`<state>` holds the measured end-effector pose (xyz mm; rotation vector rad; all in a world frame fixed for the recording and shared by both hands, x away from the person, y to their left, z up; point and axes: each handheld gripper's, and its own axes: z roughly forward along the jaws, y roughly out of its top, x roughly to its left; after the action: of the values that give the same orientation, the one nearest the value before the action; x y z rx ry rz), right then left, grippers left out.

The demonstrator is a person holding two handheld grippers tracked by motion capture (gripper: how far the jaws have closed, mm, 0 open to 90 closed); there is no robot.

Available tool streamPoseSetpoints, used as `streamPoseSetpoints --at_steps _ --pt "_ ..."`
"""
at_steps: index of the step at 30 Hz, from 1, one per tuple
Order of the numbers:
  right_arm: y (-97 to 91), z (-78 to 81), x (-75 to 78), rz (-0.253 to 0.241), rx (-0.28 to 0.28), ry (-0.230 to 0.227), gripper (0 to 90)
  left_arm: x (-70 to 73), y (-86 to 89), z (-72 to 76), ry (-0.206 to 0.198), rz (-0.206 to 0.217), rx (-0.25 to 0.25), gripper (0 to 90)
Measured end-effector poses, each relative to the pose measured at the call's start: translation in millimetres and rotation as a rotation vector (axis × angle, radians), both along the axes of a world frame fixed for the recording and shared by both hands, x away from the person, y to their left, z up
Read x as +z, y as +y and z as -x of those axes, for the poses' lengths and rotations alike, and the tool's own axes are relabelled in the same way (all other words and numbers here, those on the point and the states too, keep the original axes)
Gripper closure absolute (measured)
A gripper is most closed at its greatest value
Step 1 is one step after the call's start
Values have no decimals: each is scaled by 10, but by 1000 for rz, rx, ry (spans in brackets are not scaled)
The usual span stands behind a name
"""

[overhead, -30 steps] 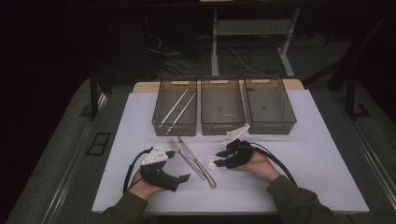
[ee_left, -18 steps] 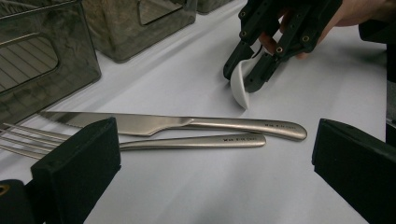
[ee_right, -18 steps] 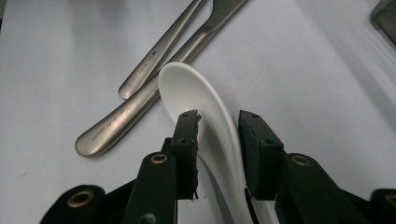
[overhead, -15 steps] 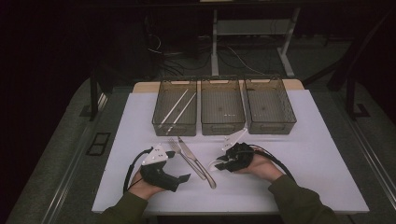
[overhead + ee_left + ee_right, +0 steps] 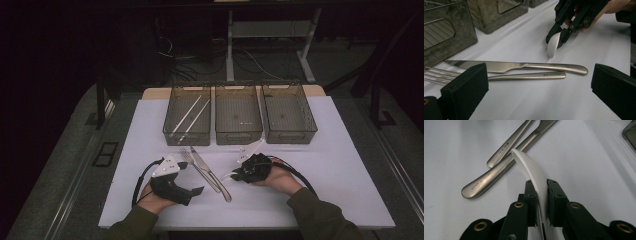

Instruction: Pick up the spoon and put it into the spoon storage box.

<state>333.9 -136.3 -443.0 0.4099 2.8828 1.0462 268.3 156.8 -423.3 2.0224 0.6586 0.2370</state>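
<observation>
**Right gripper view: white spoon pinched, ready to lift**

Right gripper view puts the right hand-held gripper (image 5: 541,192) clamped on a white spoon (image 5: 531,168), jaws just closing onto its handle, bowl tip low over the white surface (image 5: 599,157) beside the knife (image 5: 499,173) and fork (image 5: 506,146). Best to lift straight up, keep the pinch firm, clear the knife handle, then carry toward the empty bins (image 5: 239,112). Left hand-held gripper (image 5: 539,95) open, holding nothing, resting short of the cutlery.

Both grippers are black with brass-coloured rivets, the left gripper (image 5: 199,190) grey-plated (a black cable loops behind); the sleeves (image 5: 320,216) are olive green.
</observation>
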Motion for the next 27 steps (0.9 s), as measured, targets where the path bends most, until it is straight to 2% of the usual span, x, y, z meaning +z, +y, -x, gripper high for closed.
streamPoseSetpoints --at_steps 11,15,20,27 --pt "-4 -3 19 -3 -12 -5 798 -12 -1 3 -15 -1 -15 2" --pt "-27 -10 53 -16 -18 -10 799 -15 0 3 -18 1 -17 2" --pt "-63 -8 107 -36 -55 4 799 -18 -1 0 -17 -1 -18 2" --pt "-146 -24 205 -67 -72 -6 799 -18 0 0 -17 0 -17 2"
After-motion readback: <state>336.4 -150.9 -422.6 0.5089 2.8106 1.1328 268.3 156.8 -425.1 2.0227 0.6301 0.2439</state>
